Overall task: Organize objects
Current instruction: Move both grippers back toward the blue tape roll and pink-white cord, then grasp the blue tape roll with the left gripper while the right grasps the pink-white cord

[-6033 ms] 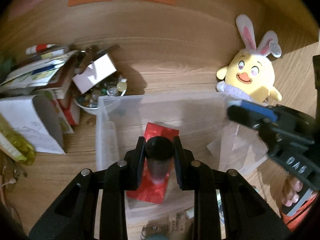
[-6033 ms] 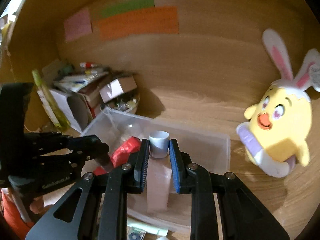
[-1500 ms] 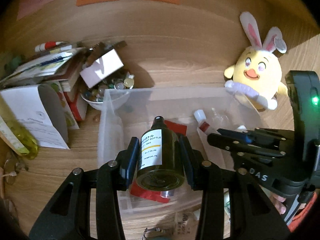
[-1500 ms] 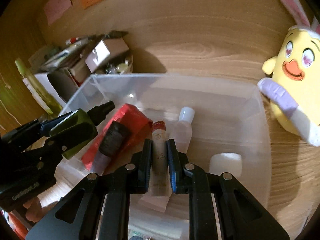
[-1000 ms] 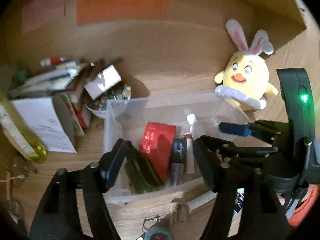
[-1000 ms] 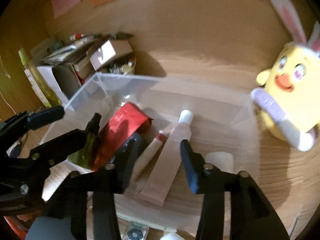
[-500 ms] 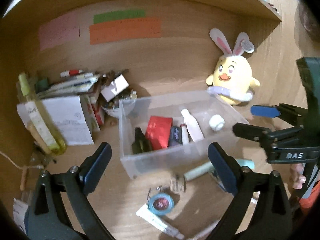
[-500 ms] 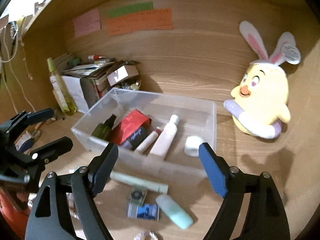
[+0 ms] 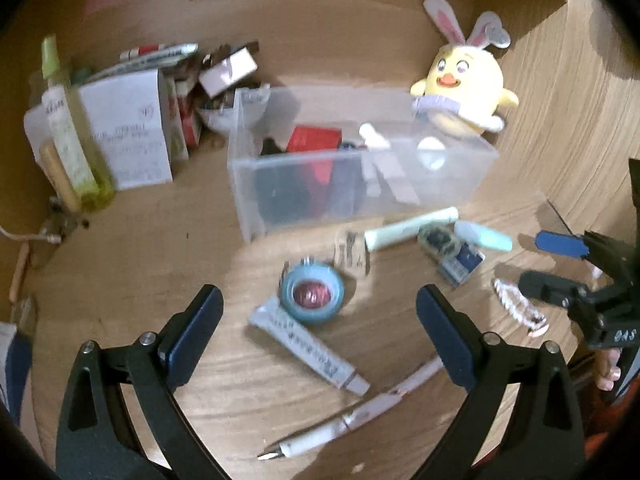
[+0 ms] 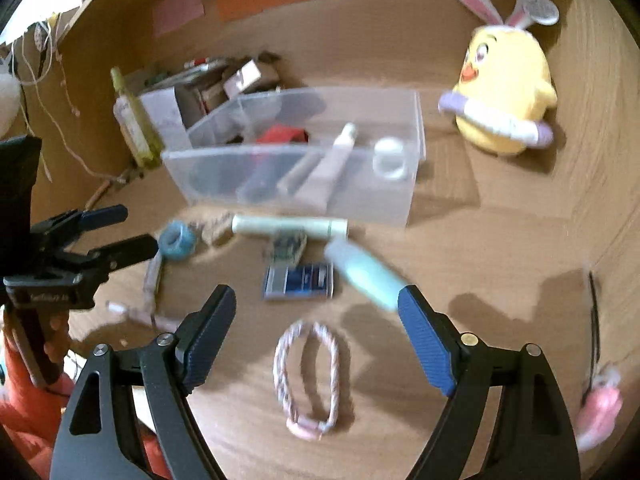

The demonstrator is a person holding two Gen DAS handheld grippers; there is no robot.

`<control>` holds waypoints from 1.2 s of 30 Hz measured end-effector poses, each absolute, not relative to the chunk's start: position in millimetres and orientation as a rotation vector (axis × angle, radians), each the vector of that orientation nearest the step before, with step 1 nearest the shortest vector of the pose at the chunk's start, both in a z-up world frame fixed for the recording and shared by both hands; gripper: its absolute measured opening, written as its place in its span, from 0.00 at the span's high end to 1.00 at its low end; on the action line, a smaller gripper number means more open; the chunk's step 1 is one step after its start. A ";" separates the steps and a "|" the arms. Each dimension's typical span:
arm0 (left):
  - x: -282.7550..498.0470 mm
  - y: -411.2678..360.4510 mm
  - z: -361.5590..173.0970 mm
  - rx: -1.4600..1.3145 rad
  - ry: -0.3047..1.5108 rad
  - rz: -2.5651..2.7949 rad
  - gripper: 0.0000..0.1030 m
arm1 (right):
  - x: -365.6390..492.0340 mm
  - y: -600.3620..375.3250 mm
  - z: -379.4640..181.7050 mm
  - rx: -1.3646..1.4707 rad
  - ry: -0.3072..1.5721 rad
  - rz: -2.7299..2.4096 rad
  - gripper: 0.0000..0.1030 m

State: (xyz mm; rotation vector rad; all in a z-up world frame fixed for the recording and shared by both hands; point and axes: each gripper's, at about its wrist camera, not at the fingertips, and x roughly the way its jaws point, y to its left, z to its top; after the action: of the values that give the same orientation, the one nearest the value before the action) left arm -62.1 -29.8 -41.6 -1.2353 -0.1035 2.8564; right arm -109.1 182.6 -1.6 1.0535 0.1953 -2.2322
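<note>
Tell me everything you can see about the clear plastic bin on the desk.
The bin is a rectangular, open-topped box of translucent, frosted-looking plastic, with no lid in view. It sits upright on the wooden desk, near the back wall, left of the yellow plush. Inside lie a red packet, a pale tube, a small white jar and some darker items blurred through the front wall. A mint tube lies on the desk just in front. Neither gripper touches it.

One clear bin, one plush chick, two claws, one braided loop.
</note>
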 end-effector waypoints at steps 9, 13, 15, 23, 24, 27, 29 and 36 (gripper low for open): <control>-64.6 -23.2 -48.0 -1.213 -0.060 2.870 0.25 | -82.1 194.4 -22.9 1.118 0.200 -2.186 0.22; -70.5 -23.1 -48.6 -1.211 -0.036 2.890 0.25 | -76.5 204.0 -26.8 1.141 0.143 -2.193 0.28; -71.6 -22.8 -50.6 -1.217 -0.027 2.897 0.25 | -72.1 204.9 -26.8 1.130 0.151 -2.195 0.37; -76.6 -20.6 -55.5 -1.248 -0.008 2.886 0.31 | -68.4 198.7 -27.8 1.084 0.251 -2.248 0.74; -77.2 -20.8 -56.1 -1.254 -0.010 2.883 0.33 | -69.4 199.9 -28.0 1.084 0.247 -2.253 0.79; -81.6 -22.8 -59.4 -1.290 -0.027 2.871 0.41 | -71.7 203.0 -28.0 1.081 0.226 -2.263 0.81; -84.3 -23.5 -62.3 -1.317 -0.037 2.848 0.51 | -73.1 203.4 -28.3 1.077 0.228 -2.279 0.82; -81.2 -26.8 -59.7 -1.294 -0.099 2.833 0.63 | -80.8 198.5 -18.5 1.036 0.177 -2.283 0.83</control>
State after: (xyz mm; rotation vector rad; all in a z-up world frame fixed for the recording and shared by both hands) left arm -81.2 -26.8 -59.7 -1.2937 -0.0985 2.8327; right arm -80.8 198.5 -18.5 1.0363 0.1774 -2.2832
